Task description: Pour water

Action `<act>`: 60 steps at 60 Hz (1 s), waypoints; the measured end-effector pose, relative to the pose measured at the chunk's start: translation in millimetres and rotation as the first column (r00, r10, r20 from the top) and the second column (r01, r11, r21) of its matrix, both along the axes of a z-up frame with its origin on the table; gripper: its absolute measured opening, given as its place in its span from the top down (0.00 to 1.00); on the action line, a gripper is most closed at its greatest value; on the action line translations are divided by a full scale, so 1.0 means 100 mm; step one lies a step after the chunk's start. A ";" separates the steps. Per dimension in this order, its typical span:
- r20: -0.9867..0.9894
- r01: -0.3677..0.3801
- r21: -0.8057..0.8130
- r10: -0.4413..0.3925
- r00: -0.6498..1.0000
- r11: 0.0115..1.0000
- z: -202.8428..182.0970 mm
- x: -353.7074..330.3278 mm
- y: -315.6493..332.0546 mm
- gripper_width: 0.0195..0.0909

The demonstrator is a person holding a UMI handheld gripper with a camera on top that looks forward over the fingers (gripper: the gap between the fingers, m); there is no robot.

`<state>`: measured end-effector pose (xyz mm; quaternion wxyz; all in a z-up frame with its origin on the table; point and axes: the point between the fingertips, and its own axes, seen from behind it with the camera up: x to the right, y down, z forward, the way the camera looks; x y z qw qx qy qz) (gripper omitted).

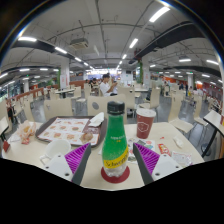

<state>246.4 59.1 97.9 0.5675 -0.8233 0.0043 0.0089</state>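
From the gripper view I see a green plastic bottle [116, 142] standing upright between my two fingers, on a round red coaster [115, 176] that lies flat on the pale, smooth table [45, 150]. The bottle has a dark screw cap, a narrow neck widening to a rounded body, and a yellow-green label band wrapped about its lower half. My gripper [115, 160] stands spread: the purple pads [77, 156] on the inner faces of the dark fingers flank the bottle, and I see a sliver of table at either side of it, so the fingers are not pressing on it.

Just beyond the bottle and a little to its right stands a red paper cup [146, 122], tapered, with a pale rim and print on its wall. To the left, a flat rectangular tray [66, 130] holds a printed paper liner. Farther left lies a crumpled wrapper [26, 132].

Beyond the table a person [108, 86] in light clothing is seated. The hall behind has rows of tables and chairs and long bright strip lights [133, 43] across a dark ceiling.
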 end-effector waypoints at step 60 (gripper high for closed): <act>-0.014 -0.098 -0.254 0.098 0.995 0.962 1.41 -4.14 -1.89 0.09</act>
